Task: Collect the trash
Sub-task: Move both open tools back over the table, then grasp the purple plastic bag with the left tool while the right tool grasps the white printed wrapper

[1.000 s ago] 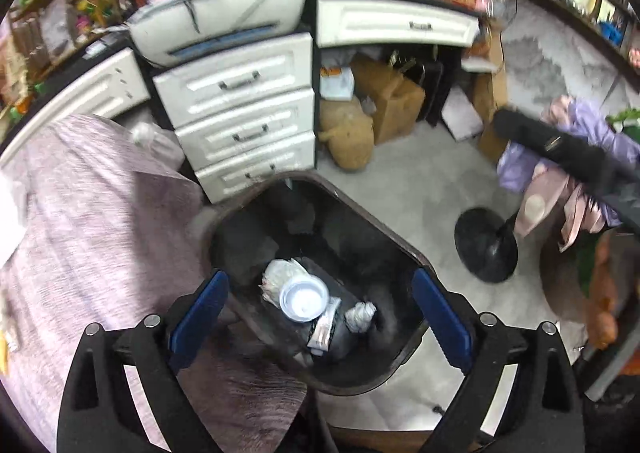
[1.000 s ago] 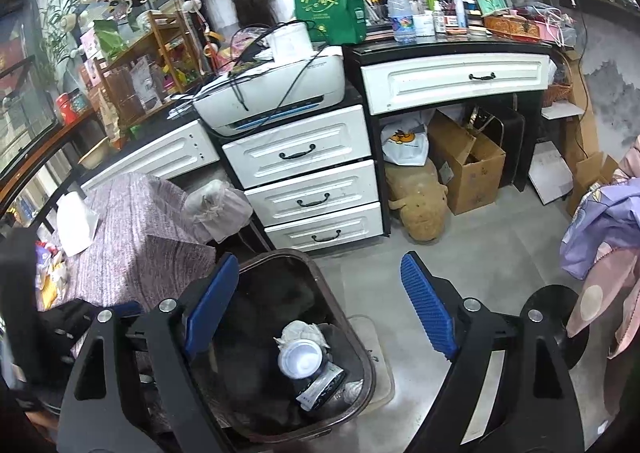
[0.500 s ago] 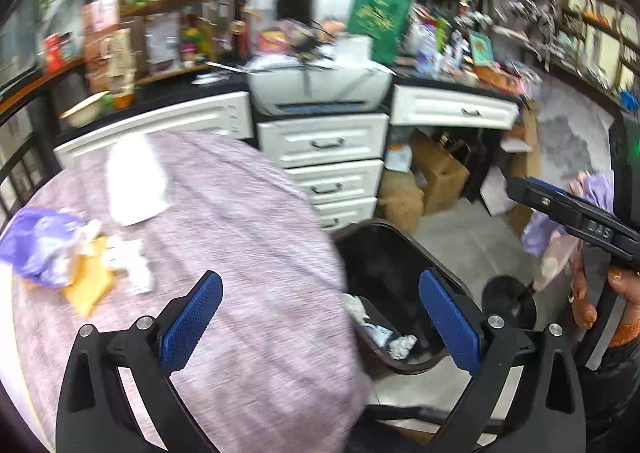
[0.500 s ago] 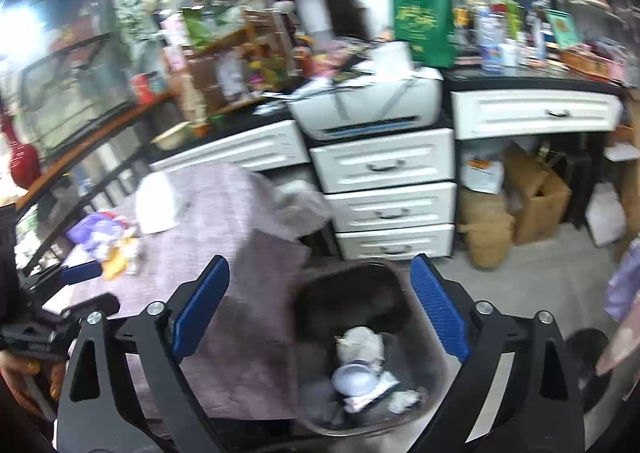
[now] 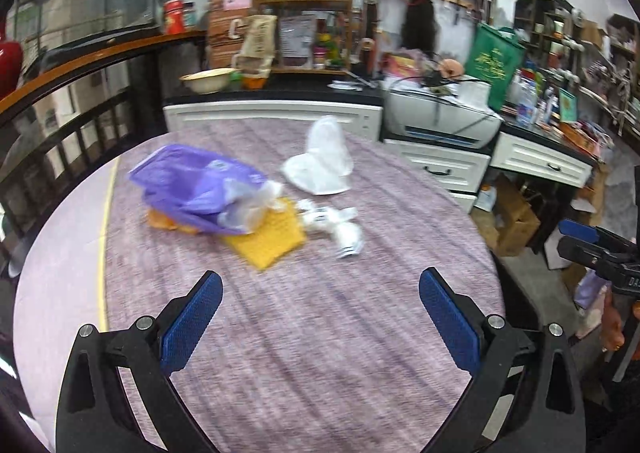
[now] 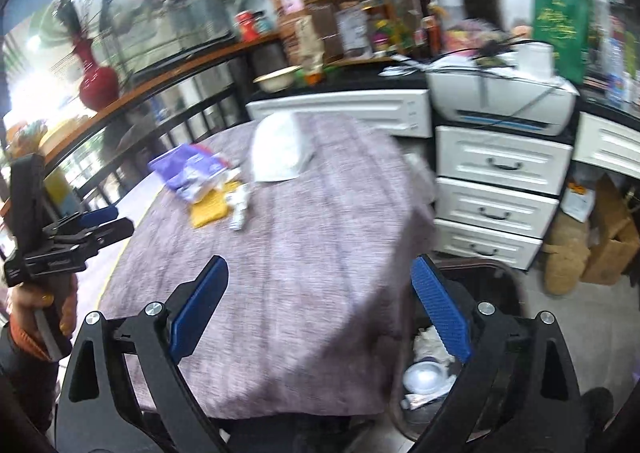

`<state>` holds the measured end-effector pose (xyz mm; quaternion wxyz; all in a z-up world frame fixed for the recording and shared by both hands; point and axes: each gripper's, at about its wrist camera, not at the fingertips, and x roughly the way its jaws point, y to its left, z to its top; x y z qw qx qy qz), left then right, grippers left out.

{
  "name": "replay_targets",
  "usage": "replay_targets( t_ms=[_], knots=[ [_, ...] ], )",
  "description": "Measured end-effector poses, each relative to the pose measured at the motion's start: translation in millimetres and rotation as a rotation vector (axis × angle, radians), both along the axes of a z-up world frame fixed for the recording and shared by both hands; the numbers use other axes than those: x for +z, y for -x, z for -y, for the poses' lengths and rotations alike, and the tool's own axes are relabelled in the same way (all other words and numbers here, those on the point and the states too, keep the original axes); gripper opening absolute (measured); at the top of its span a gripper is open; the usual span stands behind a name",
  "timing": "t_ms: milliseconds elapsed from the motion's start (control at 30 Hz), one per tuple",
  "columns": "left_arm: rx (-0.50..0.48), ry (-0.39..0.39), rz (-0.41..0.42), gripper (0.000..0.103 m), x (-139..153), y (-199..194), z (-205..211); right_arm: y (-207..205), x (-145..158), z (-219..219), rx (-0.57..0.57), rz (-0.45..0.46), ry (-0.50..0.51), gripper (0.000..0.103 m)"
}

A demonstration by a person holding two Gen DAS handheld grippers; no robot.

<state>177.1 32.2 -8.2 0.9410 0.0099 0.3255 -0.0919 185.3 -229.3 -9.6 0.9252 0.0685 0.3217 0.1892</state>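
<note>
Trash lies on the round table's purple cloth (image 5: 320, 333): a purple plastic bag (image 5: 200, 193), a yellow wrapper (image 5: 268, 241), crumpled white paper (image 5: 336, 225) and a white plastic bag (image 5: 324, 165). My left gripper (image 5: 320, 317) is open and empty above the table's near part. My right gripper (image 6: 320, 309) is open and empty over the table edge (image 6: 280, 333), beside the dark trash bin (image 6: 500, 293) holding a white cup lid (image 6: 424, 377) and paper. The same trash shows in the right wrist view: purple bag (image 6: 188, 169), white bag (image 6: 280, 149).
White drawers (image 6: 496, 197) and a printer (image 6: 500, 101) stand behind the bin. Cardboard boxes (image 6: 612, 245) sit on the floor to the right. A dark railing (image 5: 60, 125) runs behind the table at the left. Shelves and a counter full of clutter line the back wall.
Both grippers have swung left and up from over the bin to the table. The trash on the table has come into full view. Both stay open and empty.
</note>
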Motion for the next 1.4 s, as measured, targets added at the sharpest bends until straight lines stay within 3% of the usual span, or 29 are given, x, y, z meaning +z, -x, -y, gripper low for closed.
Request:
replay_targets(
  t_ms=[367, 533, 767, 900, 1033, 1100, 1200, 1300, 1400],
  knots=[
    [0.209, 0.014, -0.057, 0.097, -23, -31, -106, -48, -12, -95, 0.125, -0.015, 0.093, 0.092],
    [0.233, 0.066, -0.077, 0.096, -24, -49, -124, -71, -19, -113, 0.134, -0.048, 0.113, 0.092],
    [0.248, 0.088, -0.008, 0.095, -4, -86, -131, -92, -25, -124, 0.141, -0.082, 0.124, 0.092],
    [0.291, 0.118, -0.022, 0.081, 2, -117, -149, -95, -26, -129, 0.148, -0.084, 0.135, 0.092],
    [0.302, 0.210, -0.066, 0.073, 0, -143, -164, -97, -26, -134, 0.154, -0.080, 0.151, 0.092],
    [0.279, 0.244, -0.094, 0.058, -4, -152, -163, -100, -27, -137, 0.155, -0.084, 0.154, 0.092],
    [0.262, 0.233, -0.130, 0.035, -13, -159, -156, -106, -28, -142, 0.157, -0.089, 0.162, 0.091],
    [0.272, 0.234, -0.100, 0.026, -16, -153, -156, -110, -31, -147, 0.163, -0.095, 0.176, 0.084],
    [0.268, 0.269, -0.085, 0.024, -12, -147, -161, -115, -34, -151, 0.174, -0.103, 0.195, 0.079]
  ],
)
